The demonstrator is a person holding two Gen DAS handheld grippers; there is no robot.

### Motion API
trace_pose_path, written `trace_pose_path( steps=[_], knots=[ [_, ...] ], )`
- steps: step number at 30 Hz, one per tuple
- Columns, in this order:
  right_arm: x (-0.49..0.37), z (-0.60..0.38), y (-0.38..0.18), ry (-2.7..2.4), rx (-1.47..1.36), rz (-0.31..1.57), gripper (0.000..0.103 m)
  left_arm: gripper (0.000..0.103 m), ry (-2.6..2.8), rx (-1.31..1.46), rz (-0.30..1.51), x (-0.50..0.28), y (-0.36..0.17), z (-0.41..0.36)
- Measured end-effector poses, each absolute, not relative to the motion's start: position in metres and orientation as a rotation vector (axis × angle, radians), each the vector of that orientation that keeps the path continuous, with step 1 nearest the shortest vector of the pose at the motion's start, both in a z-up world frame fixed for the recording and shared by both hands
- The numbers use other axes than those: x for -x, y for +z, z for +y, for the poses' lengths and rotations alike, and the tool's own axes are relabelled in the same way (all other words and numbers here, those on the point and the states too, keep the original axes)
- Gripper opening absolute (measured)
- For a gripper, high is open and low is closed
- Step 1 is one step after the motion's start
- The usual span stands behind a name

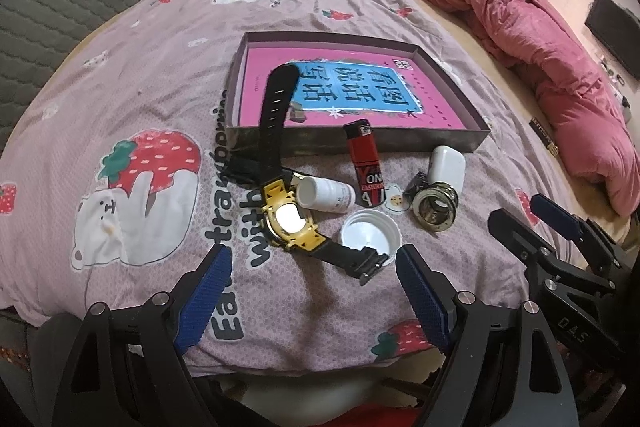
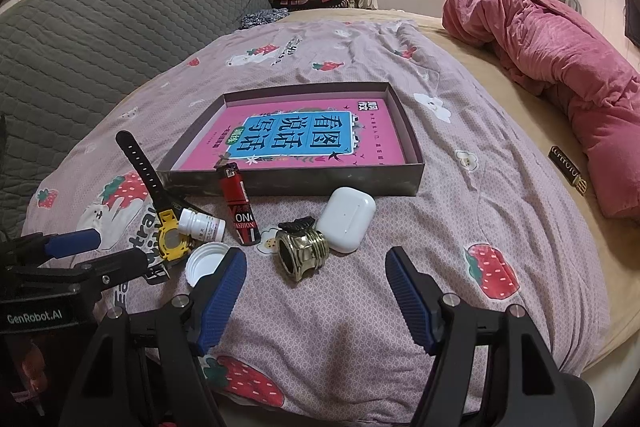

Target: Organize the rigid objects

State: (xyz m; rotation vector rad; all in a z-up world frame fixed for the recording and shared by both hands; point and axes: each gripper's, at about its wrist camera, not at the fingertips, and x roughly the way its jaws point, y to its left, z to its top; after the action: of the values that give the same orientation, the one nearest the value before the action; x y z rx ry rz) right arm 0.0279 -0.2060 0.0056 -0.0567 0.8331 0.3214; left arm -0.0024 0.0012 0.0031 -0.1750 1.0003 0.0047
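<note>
Shallow box (image 1: 436, 141) on the bed (image 2: 460, 211), holding a pink book (image 2: 292, 139). Just before its near wall: wristwatch (image 1: 290, 219), long axis running from the box toward the left claw (image 1: 314, 291), far strap propped on the wall; red lighter (image 1: 365, 163), upright end toward the box. Both the left claw and the right claw (image 2: 316, 291) stand wide, empty, short of the items.

The bed sheet (image 2: 340, 307) is soft cloth. The earbud case (image 2: 346, 225) is smooth shiny plastic. The brass ring (image 2: 302, 254) is shiny metal.
</note>
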Motion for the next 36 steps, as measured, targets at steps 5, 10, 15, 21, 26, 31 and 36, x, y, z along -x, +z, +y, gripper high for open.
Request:
trace_pose_path(
  steps=[5, 10, 15, 21, 26, 31, 36],
  knots=[
    [-0.028, -0.206, 0.007, 0.321, 0.057, 0.832, 0.071, 0.085, 0.000, 0.157, 0.991, 0.004, 0.006, -0.004],
    [-0.028, -0.206, 0.006, 0.321, 0.057, 0.833, 0.071, 0.085, 0.000, 0.155, 0.989, 0.004, 0.006, -0.005],
    [-0.028, -0.206, 0.006, 0.320, 0.058, 0.833, 0.071, 0.085, -0.003, 0.152, 0.984, 0.003, 0.006, -0.005],
    [-0.028, -0.207, 0.006, 0.321, 0.058, 0.836, 0.071, 0.085, -0.008, 0.155, 0.988, 0.004, 0.006, -0.006],
    [-0.028, -0.207, 0.003, 0.318, 0.058, 0.840, 0.071, 0.085, -0.012, 0.153, 0.992, 0.004, 0.006, -0.008],
    [-0.029, -0.207, 0.003, 0.319, 0.057, 0.843, 0.071, 0.085, -0.019, 0.143, 0.993, 0.004, 0.003, -0.009],
    [-0.028, -0.206, 0.003, 0.316, 0.058, 0.830, 0.071, 0.085, -0.021, 0.122, 0.974, 0.005, 0.003, -0.010]
  ],
)
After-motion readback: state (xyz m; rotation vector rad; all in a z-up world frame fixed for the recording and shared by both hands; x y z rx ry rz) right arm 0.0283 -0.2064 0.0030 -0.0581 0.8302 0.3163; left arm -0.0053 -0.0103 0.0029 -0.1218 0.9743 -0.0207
